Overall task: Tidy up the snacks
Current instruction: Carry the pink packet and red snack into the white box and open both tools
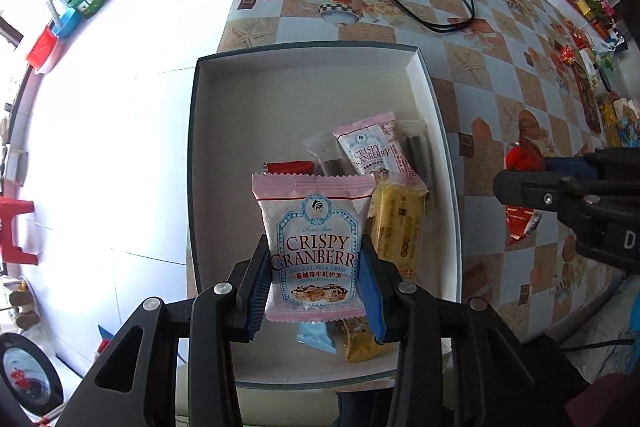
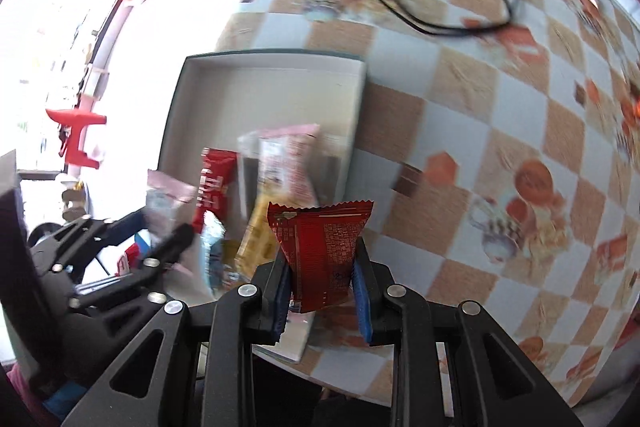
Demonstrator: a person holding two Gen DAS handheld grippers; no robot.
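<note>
1. Crispy Cranberry packet point(image 1: 316, 247), pink and white, is pinched by its sides between the blue pads of the left gripper point(image 1: 316, 291); its long axis runs along the fingers and its printed face is toward the camera.
2. It hangs directly over the near end of the white cardboard box point(image 1: 434, 131), above the heap already there: a second pink packet point(image 1: 374, 147), a yellow bar point(image 1: 396, 227), a red wrapper point(image 1: 288, 167) and a pale blue one point(image 1: 316, 337).
3. The right gripper point(image 2: 322, 291) is clamped on a red snack packet point(image 2: 324, 251), also upright along its fingers.
4. That packet sits over the box's near right rim, beside the checked tablecloth point(image 2: 460, 107), so the left hand looks closer to a clean drop.
</note>
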